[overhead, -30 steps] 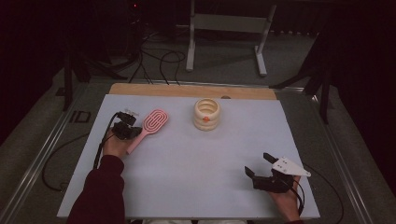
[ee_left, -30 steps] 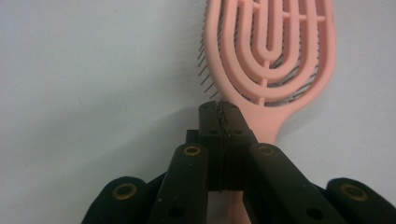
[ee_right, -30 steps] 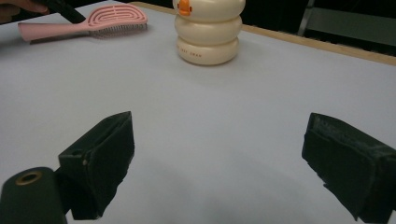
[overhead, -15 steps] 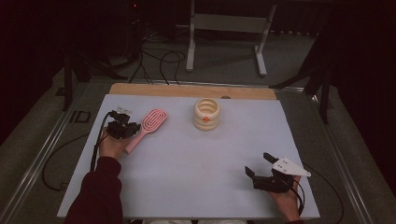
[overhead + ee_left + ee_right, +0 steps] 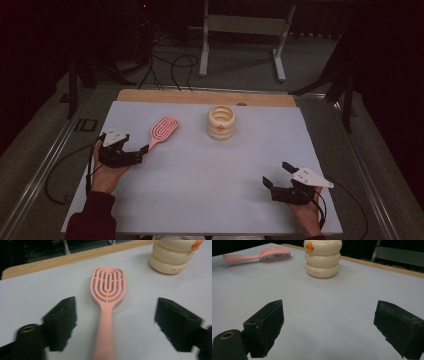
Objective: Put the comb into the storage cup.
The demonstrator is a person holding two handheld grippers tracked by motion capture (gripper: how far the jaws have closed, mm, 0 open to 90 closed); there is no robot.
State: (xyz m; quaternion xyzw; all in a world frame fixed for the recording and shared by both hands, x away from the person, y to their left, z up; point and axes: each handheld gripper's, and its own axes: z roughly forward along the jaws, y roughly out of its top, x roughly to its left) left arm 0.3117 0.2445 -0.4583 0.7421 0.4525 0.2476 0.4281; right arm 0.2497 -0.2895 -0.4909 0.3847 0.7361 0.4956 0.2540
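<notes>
From above we see the left gripper at the brush handle end; its own view shows jaws spread either side, gripping nothing. The brush lies left of the pot, head pointing away from us. The right gripper gapes empty, well apart.

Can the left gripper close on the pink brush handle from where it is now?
Probably yes. The left gripper is open, with the brush handle lying between its jaws, flat on the table. Nothing sits in the way; the cream holder stands well off to the side.
</notes>
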